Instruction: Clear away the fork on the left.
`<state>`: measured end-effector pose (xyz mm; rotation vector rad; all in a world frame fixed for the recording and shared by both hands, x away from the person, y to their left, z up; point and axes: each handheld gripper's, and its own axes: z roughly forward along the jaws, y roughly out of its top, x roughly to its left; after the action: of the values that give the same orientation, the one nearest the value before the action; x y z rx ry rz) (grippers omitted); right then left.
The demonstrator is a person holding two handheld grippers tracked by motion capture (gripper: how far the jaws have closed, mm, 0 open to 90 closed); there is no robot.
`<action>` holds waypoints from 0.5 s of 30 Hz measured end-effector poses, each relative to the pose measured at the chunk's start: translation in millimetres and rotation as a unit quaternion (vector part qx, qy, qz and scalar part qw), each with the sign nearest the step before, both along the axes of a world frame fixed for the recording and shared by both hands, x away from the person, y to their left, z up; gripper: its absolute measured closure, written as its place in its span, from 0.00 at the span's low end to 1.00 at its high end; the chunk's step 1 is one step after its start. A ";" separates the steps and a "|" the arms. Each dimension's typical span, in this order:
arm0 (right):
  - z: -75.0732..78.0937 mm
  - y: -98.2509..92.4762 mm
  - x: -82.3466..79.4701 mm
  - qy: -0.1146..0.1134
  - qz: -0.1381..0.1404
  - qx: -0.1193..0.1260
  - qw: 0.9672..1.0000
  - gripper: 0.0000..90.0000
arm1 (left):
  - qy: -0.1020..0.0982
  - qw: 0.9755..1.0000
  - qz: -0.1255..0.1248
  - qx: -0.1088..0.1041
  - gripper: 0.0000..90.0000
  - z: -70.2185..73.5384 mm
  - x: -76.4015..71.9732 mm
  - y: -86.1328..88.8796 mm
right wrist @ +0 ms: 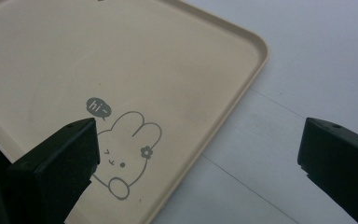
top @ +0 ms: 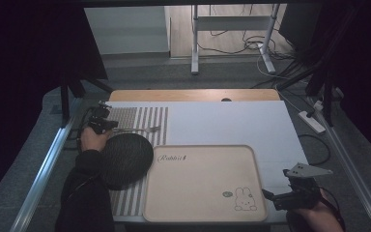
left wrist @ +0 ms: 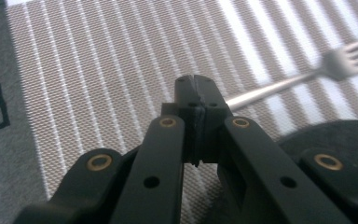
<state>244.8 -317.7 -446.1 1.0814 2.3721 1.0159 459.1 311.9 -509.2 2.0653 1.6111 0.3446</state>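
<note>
So over on the left, the left tongs (top: pixel 107 124) are pinched tight on the handle end of a fork (top: pixel 140 129) that's lying across the striped placemat (top: pixel 147 116), tines pointing toward the middle of the counter (top: pixel 232 121). From the left gripper view you can see the jaws pressed right together with the fork (left wrist: pixel 303 77) handle sticking out past them toward the right, and it looks like the grip is way out at the very tip of the handle. Honestly that's the tricky bit: holding a fork by the end means it'll want to droop or swivel once it's lifted, so I'd keep the squeeze firm, lift slow and straight up, and not swing it around fast. Just below the hand there's a dark round mat (top: pixel 124 159) overlapping the placemat, so the lift should clear that edge. Moving to the middle, the beige tray (top: pixel 198 193) with the little rabbit print (top: pixel 245 199) sits bare, which seems like a likely landing spot for the fork. Far right, the right tongs (top: pixel 276 196) hover near the tray's lower right corner, spread wide with nothing between them; the right gripper view shows the rabbit print (right wrist: pixel 126 156) and the tray rim (right wrist: pixel 242 88) between the open jaws.
</note>
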 end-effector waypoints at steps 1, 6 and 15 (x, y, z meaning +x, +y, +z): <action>0.0 0.0 0.0 0.000 0.000 0.000 1.000 0.00 | 0.002 1.000 0.003 0.002 0.99 -2.0 2.0 1.5; 0.0 0.4 0.0 0.002 0.003 -0.003 1.000 0.00 | 0.014 1.000 0.004 0.009 0.99 -9.8 8.5 5.3; 0.2 0.3 -0.6 -0.001 0.006 -0.002 1.000 0.00 | 0.038 0.999 -0.010 0.015 0.99 -15.8 7.4 2.5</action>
<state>244.2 -317.4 -445.9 1.0656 2.3817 1.0155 466.4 314.4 -525.0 2.1404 1.6367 0.2884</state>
